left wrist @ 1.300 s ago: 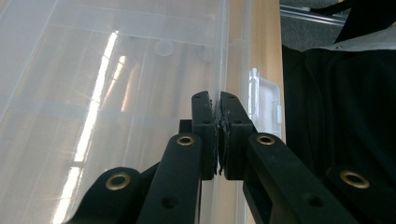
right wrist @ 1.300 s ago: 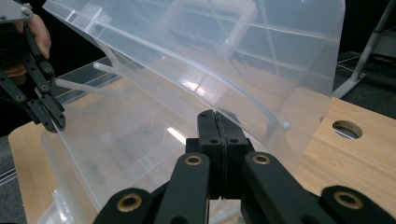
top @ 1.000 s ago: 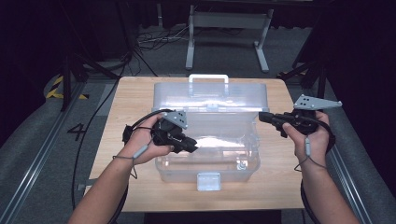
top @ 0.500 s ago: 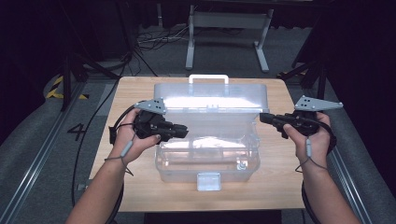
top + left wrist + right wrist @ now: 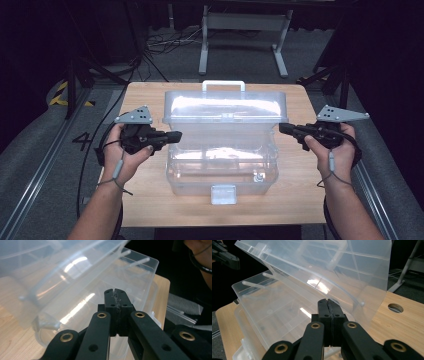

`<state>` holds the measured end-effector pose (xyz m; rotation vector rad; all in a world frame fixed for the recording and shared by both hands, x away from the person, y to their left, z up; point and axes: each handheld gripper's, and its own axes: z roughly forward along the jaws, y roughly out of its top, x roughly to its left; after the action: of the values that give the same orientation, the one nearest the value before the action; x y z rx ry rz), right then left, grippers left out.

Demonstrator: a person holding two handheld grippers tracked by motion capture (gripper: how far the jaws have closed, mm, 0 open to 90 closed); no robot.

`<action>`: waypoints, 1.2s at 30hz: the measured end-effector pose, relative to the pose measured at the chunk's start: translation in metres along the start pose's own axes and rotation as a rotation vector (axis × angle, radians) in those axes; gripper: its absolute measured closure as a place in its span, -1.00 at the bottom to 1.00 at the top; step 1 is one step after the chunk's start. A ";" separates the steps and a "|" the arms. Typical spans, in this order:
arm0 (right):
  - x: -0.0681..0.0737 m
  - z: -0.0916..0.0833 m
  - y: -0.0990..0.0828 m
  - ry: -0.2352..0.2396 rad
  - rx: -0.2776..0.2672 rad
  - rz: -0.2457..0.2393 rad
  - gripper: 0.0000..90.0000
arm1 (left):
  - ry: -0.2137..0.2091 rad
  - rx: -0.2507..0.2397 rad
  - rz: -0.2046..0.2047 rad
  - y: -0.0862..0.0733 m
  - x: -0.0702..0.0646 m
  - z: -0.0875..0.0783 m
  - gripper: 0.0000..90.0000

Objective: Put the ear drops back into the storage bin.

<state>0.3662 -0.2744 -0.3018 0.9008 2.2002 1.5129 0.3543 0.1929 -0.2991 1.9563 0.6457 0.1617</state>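
Clear plastic box sits mid-table on the light wood table, lid swung up and back, tilted, with a white moulded carry handle at its top edge. Box is thin translucent polypropylene-type stuff, glossy, rounded corners, ribbed walls; a frosted rectangular latch tab hangs at the front edge. Inside looks bare apart from a small round fitting low on the right wall, too small to identify. Left gripper is level, tips just beside the box's left wall under the lid edge; its jaws have just been closing and are now pressed together with nothing between them, matte black with knurled pads and brass pivot bushes. Right gripper mirrors it at the right wall, just beside the lid's corner, jaws also pressed together, empty. Grey triangular plate on top of each. Table has a round cable hole near the right side.
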 end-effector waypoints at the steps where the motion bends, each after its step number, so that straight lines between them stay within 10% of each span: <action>1: 0.000 0.000 -0.001 0.001 -0.002 0.003 1.00 | 0.012 -0.009 -0.004 -0.001 0.001 -0.002 0.99; 12: 0.006 -0.003 -0.010 0.011 -0.011 0.001 1.00 | 0.096 -0.067 -0.009 -0.011 0.000 -0.010 0.99; 36: 0.010 -0.011 -0.030 0.070 -0.050 0.023 0.98 | 0.090 -0.039 -0.019 -0.020 -0.005 -0.011 0.99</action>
<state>0.3433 -0.2826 -0.3241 0.8725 2.1969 1.6258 0.3387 0.2057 -0.3110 1.9135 0.7148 0.2502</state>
